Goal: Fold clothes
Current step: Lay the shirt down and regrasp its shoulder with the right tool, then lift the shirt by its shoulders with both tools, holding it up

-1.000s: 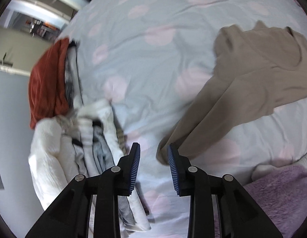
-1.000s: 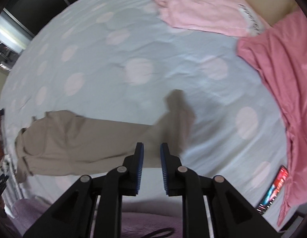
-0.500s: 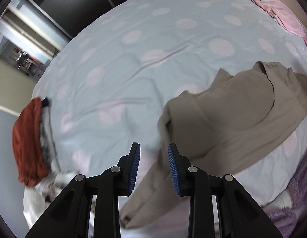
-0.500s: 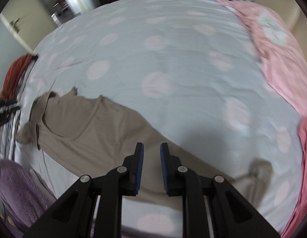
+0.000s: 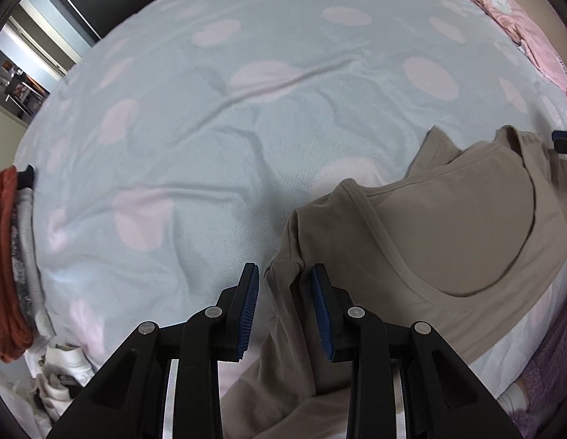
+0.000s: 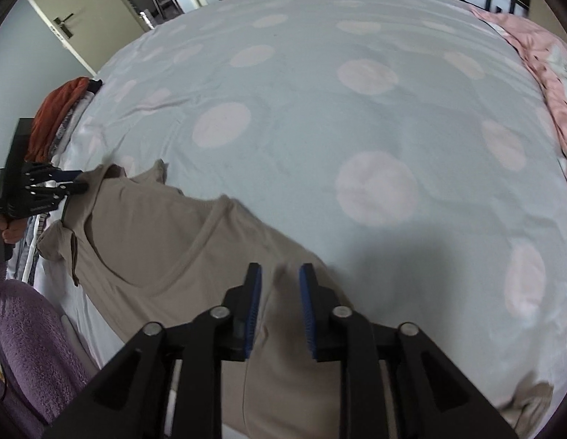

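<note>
A beige shirt point(image 5: 448, 226) lies spread on the dotted pale blue bed sheet point(image 5: 283, 91), neckline up. My left gripper point(image 5: 285, 292) points steeply down over its shoulder seam. A bunched bit of sleeve stands between the open blue pads without being pinched. My right gripper point(image 6: 279, 285) hovers over the shirt's body point(image 6: 173, 241). Its jaws are opening, with a raised fold of fabric between them and not squeezed. In the right wrist view the left gripper point(image 6: 69, 183) shows at the shirt's far shoulder, held by a hand point(image 6: 8, 230).
A stack of folded clothes topped by a rust-red one point(image 5: 5, 256) sits at the bed's left edge point(image 6: 60, 117). Pink bedding point(image 5: 503, 7) lies along the right side point(image 6: 539, 58). A purple fuzzy garment point(image 6: 23, 347) is near the front edge. A door point(image 6: 63, 25) stands beyond.
The left gripper swung from the clothes stack to the shirt's shoulder and came lower. The right gripper rolled, moved down over the shirt body, and its jaws widened.
</note>
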Available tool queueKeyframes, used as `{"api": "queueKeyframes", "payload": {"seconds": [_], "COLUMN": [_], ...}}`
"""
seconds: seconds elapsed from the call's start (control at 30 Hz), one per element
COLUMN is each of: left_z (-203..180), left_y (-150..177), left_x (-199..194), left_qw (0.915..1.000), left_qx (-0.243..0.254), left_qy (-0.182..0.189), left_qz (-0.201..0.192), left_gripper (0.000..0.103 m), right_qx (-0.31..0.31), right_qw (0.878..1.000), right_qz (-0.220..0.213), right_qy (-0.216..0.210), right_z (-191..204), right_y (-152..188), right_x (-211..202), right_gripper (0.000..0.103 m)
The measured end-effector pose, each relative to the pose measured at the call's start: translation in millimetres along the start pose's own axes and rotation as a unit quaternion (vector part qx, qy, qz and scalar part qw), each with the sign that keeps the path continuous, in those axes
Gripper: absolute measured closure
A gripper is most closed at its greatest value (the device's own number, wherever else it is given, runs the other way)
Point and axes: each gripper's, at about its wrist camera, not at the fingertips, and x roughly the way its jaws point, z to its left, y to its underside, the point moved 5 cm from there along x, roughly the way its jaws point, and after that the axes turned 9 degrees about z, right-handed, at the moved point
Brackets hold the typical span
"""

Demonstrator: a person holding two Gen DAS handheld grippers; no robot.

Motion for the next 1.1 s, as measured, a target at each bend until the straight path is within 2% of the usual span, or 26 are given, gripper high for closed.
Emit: {"api": "queueKeyframes", "payload": {"seconds": [0.23, 0.37, 0.57, 0.67, 0.77, 0.83, 0.87, 0.9, 1.03, 1.1], "left_z": [8.7, 17.9, 23.7, 16.5, 4.0, -1.2, -2.8, -3.8, 3.8, 8.9], "left_y": [-0.4, 1.6, 0.4, 0.4, 0.5, 0.2, 0.0, 0.0, 3.2, 7.1], "left_x": [-0.4, -2.1, -2.0, -1.6, -1.5, -3.1, -5.2, -12.3, -52.5, -80.5], "left_qw": [0.9996, 0.9991, 0.9981, 0.997, 0.9979, 0.9983, 0.9983, 0.9982, 0.995, 0.992], "left_qx": [-0.018, -0.033, -0.051, -0.055, -0.049, -0.055, -0.057, -0.06, -0.086, -0.101], "left_qy": [0.023, 0.027, 0.035, 0.055, 0.042, 0.02, 0.01, 0.0, -0.025, -0.033], "left_qz": [-0.001, 0.0, -0.001, 0.001, 0.0, 0.004, 0.002, -0.006, -0.044, -0.069], "left_gripper": [0.072, 0.073, 0.073, 0.073, 0.08, 0.094, 0.095, 0.097, 0.099, 0.099], "right_qx": [-0.013, -0.013, -0.011, -0.013, -0.018, -0.021, -0.022, -0.024, -0.033, -0.079], "right_qw": [1.0, 0.999, 0.999, 0.999, 0.999, 0.999, 0.998, 0.998, 0.994, 0.991], "right_qz": [0.015, 0.033, 0.031, 0.027, 0.019, 0.014, 0.011, 0.005, -0.034, -0.05], "right_qy": [0.011, 0.016, 0.016, 0.021, 0.037, 0.047, 0.053, 0.061, 0.096, 0.096], "right_z": [-5.0, -11.2, -14.0, -13.2, -7.4, -2.8, -1.2, 1.3, 7.9, 14.7], "right_y": [-14.4, -9.3, -4.9, -2.4, -1.4, -0.2, 0.6, 1.6, 4.5, 4.8], "right_x": [20.8, 34.2, 35.9, 36.3, 40.1, 39.2, 36.3, 32.1, 2.8, -20.9], "right_gripper": [0.077, 0.077, 0.077, 0.077, 0.08, 0.089, 0.096, 0.097, 0.098, 0.098]}}
